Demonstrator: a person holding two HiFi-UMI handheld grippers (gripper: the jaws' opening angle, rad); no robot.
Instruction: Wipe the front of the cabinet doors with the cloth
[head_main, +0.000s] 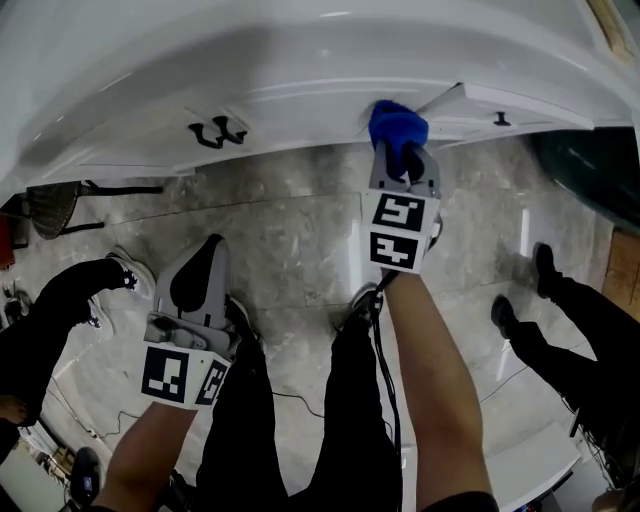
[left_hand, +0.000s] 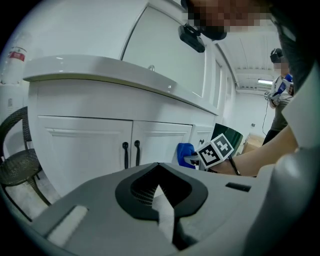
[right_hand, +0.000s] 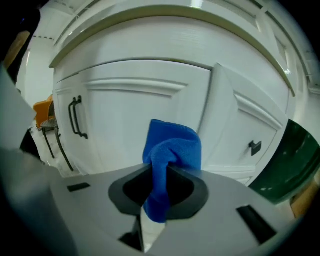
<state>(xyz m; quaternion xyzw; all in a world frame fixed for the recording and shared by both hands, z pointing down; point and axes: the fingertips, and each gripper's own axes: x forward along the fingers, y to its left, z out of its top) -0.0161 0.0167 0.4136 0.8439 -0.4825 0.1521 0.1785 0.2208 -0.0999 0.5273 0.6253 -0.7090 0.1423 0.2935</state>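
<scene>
**A:** What is the right gripper (head_main: 403, 162) carrying?

**B:** It is clamping a blue cloth (head_main: 397, 124). The cloth is bunched between the jaws, with a fold poking out ahead. That fold is sitting at the white cabinet door (head_main: 300, 105), just beside the seam with the neighbouring door (right_hand: 250, 130). I cannot tell whether it is actually pressing on the panel.

**A:** How should the wipe go?

**B:** My judgement is to push the free fold flat onto the panel so that fabric, not jaw tips, is doing the rubbing. I would be running overlapping strokes across the face and easing pressure near the seam, since the neighbouring door seems to be standing slightly proud. The black handles (head_main: 217, 131) will need working around.

**A:** And the left gripper (head_main: 208, 250)?

**B:** Its jaws are closed together on nothing. It is hanging low over the marbled floor (head_main: 290, 240), well apart from the cabinet and pointing toward the handles.

**A:** And the arms?

**B:** The right forearm (head_main: 430, 360) is reaching forward, nearly straight, with a cable running alongside it. The left is tucked back by the leg.
</scene>
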